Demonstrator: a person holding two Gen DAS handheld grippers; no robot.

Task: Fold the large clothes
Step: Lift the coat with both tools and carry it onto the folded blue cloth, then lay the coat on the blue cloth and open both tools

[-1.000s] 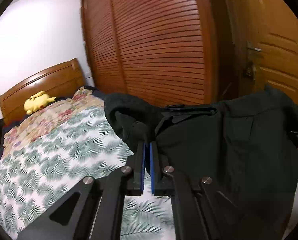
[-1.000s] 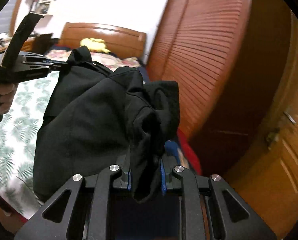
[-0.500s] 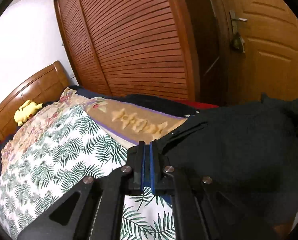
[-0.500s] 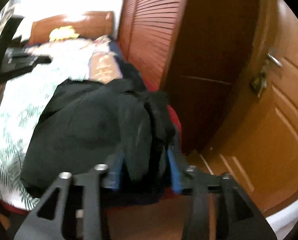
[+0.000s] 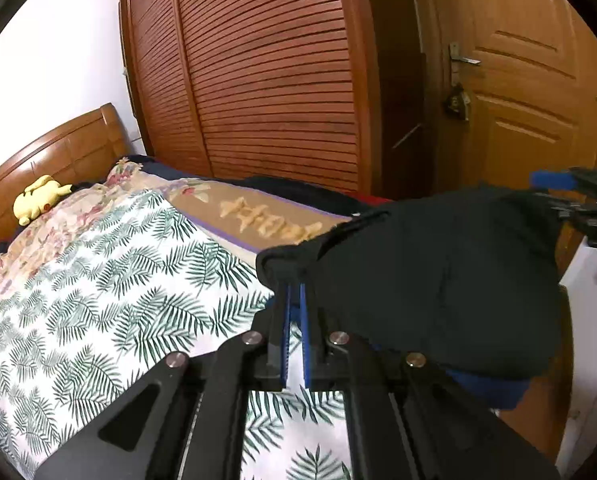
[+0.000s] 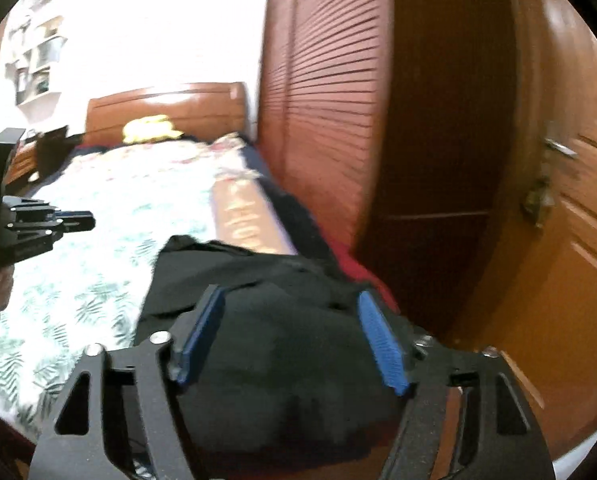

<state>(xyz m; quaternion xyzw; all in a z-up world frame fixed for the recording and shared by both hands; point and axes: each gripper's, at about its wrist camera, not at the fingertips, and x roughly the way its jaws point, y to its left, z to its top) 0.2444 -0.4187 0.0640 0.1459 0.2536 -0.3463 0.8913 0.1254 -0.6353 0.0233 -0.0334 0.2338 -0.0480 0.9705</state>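
A large black garment (image 5: 438, 276) lies on the near right corner of the bed; it also shows in the right wrist view (image 6: 282, 344). My left gripper (image 5: 294, 292) has its blue pads nearly together, with a bunched edge of the garment at their tips; from the right wrist view (image 6: 78, 216) it looks apart from the cloth. My right gripper (image 6: 288, 320) is wide open just above the garment, holding nothing; it shows at the right edge of the left wrist view (image 5: 570, 184).
The bed carries a palm-leaf sheet (image 5: 98, 300) and a tan mat (image 5: 266, 220). A yellow plush (image 5: 38, 198) lies by the wooden headboard (image 5: 58, 148). A slatted wardrobe (image 5: 266, 72) and a door (image 5: 530, 100) stand to the right.
Both grippers lowered the garment from the air onto the bed corner. My right gripper opened and let go of the cloth it was pinching.
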